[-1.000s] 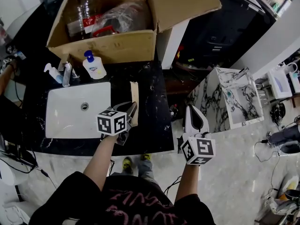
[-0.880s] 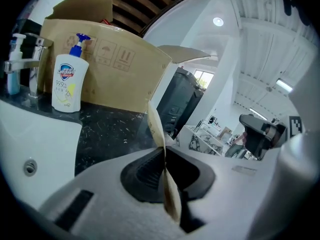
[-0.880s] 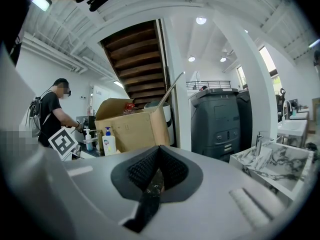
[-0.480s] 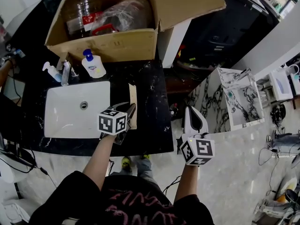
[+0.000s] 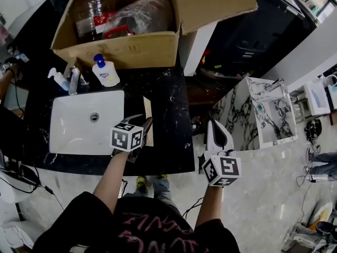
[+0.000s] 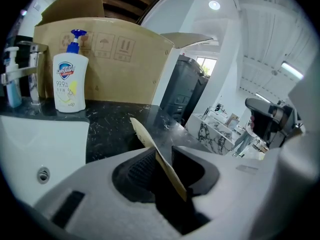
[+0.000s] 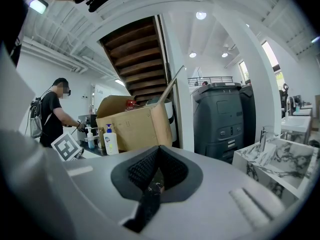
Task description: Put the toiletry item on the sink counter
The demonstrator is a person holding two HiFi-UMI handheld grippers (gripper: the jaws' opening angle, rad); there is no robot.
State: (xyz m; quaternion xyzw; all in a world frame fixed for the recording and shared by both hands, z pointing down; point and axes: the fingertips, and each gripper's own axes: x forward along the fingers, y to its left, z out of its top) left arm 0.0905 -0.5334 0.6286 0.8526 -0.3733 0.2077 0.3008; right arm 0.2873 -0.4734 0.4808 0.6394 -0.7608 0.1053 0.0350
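An open cardboard box (image 5: 121, 50) stands behind a blue-capped soap bottle (image 5: 106, 74) and faucet (image 5: 73, 81).

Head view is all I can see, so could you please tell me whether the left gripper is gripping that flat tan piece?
Observer: No. The left gripper has its jaws opening, and the flat tan piece stands loose between them, with a gap on its right side.
Operator: Thank you. Is the right gripper carrying anything?
Observer: No. The right gripper has its jaws together, with nothing between them.
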